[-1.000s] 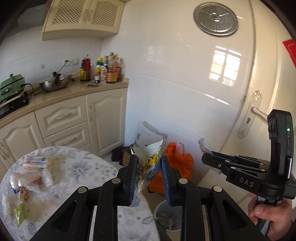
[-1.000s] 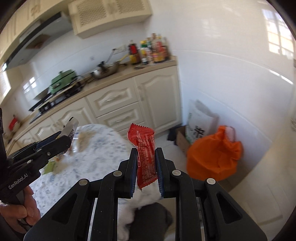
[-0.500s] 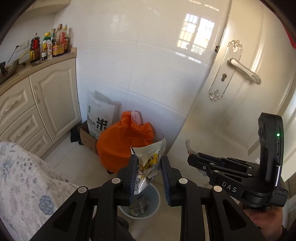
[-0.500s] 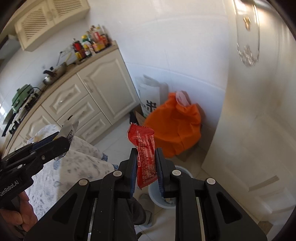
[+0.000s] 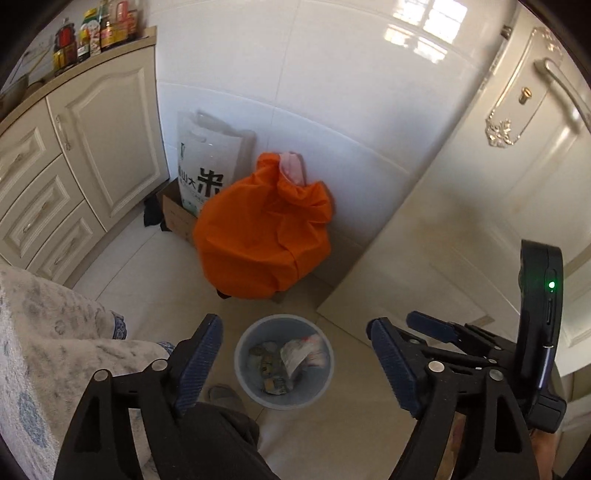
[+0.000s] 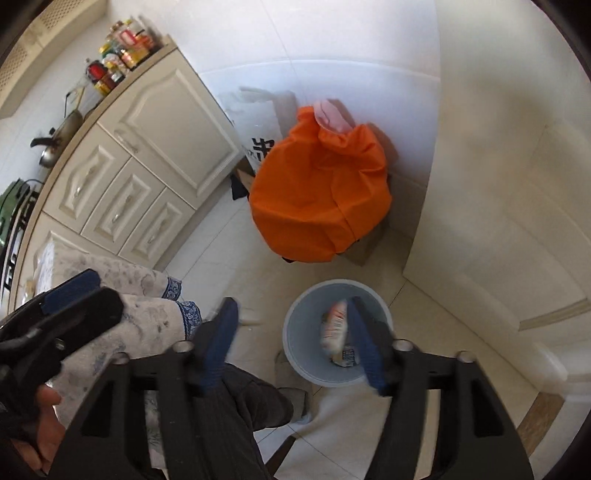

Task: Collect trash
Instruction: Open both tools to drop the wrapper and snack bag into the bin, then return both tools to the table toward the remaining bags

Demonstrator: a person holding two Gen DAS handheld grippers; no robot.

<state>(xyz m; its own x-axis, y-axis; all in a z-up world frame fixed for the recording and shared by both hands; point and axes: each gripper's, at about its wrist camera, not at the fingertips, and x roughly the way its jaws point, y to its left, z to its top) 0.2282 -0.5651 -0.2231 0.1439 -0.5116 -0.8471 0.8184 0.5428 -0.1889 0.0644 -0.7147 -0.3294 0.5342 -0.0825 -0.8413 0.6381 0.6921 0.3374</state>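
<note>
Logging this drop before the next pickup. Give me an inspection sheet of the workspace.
Surface: pale tiled floor; cloth-covered table edge at left.
Job's things: grey bin on the floor, wrappers inside.
Clutter: orange bag, white printed sack, cardboard box by the wall.
Grippers: left gripper and right gripper both open, fingers empty, above the bin.
Cables: nothing seen.
Surroundings: cream cabinets, bottles on the counter, white door.

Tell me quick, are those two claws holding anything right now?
Left gripper: open, holding nothing.
Right gripper: open, holding nothing; wrappers lie in the bin below.
</note>
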